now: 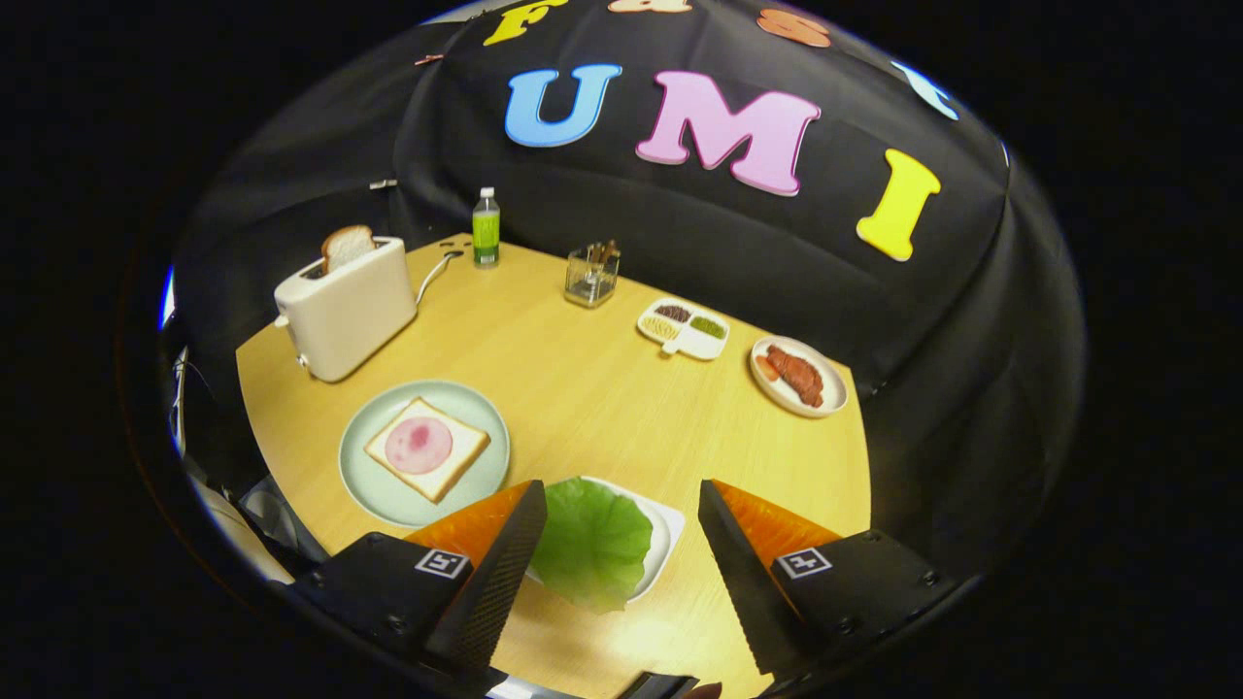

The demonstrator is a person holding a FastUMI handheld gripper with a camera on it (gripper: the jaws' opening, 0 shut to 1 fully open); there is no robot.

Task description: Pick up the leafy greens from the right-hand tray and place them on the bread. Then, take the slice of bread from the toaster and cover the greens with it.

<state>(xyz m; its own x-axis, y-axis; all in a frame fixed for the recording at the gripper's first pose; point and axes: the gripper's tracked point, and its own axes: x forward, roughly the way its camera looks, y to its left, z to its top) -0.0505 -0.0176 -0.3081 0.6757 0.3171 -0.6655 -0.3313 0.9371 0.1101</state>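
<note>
The gripper (614,515) is hovering with its jaws spread wide and holding nothing, straddling the lettuce leaf (590,544), which is lying on its white tray (666,536) between the fingers, nearer the left one. That spread looks meant to take the leaf's breadth. Beyond the left finger, the bread slice with ham (426,448) is waiting face-up on a green plate (369,481). Farther ahead, the toaster (345,306) is propping the second slice (347,246) upright, easy to pinch.

A staged booth, not a real kitchen: black cloth (680,243) walls a wooden table (583,388). Breakfast props dress it: a toaster (345,306) at the far left corner, plated bread (427,449) before it.
</note>
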